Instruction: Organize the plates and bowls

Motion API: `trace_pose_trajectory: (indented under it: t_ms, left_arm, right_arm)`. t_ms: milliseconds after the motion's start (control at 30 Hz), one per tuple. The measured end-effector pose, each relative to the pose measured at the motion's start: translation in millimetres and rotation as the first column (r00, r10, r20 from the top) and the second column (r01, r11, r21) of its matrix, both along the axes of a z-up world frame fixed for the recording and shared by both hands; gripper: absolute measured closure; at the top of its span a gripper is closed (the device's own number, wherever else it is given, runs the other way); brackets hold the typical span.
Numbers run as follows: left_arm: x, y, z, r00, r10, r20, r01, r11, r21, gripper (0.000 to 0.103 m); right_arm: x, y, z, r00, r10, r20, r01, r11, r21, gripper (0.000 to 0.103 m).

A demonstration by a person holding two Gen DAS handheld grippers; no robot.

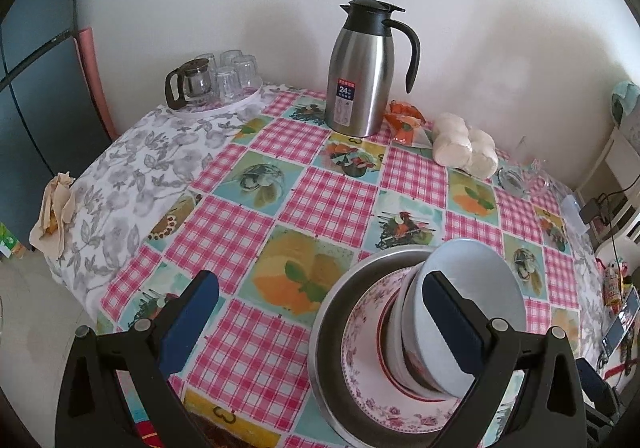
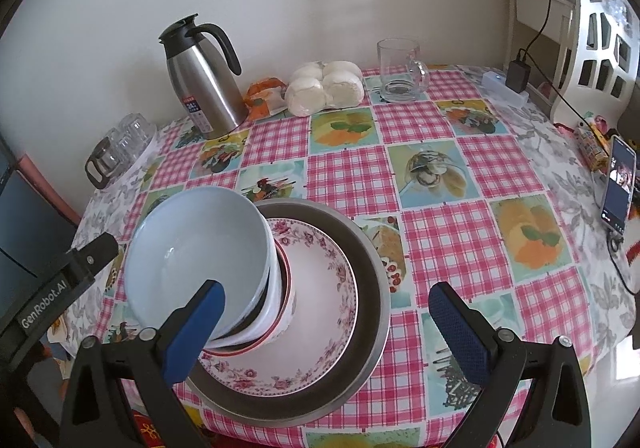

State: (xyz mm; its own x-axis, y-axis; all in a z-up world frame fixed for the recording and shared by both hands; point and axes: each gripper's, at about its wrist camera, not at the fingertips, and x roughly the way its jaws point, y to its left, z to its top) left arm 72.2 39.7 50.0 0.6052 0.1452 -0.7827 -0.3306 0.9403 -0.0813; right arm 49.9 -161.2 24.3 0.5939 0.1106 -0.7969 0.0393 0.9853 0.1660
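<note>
A stack of nested white bowls (image 2: 224, 272) is standing on a pink-flowered plate (image 2: 316, 312) inside a wide steel basin (image 2: 372, 288), near the front edge of the table (image 2: 440, 176) with its pink checked cloth. The left gripper (image 1: 320, 312) is gaping wide, released, its right finger (image 1: 452, 324) lying across the stack. The right gripper (image 2: 332, 328) is likewise spread open, gripping nothing, its left finger (image 2: 196, 328) overlapping the top bowl's rim. The stack is leaning, mouth upward.
</note>
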Motion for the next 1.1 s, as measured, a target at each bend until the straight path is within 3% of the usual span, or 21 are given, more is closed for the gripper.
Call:
trace_pose_trajectory:
  t_ms: [433, 1100]
  left_arm:
    - [-17, 0, -11, 0.999, 0.003, -0.032, -0.003, 1.000, -0.012, 0.001]
    - [-44, -6, -39, 0.994, -0.033, -0.107, 0.035, 0.999, 0.018, 0.001]
  right_arm:
    - [-16, -5, 0, 1.000, -0.002, 0.020, 0.001, 1.000, 0.019, 0.000]
    - [-45, -9, -28, 1.000, -0.012, -0.012, 0.012, 0.999, 0.031, 0.000]
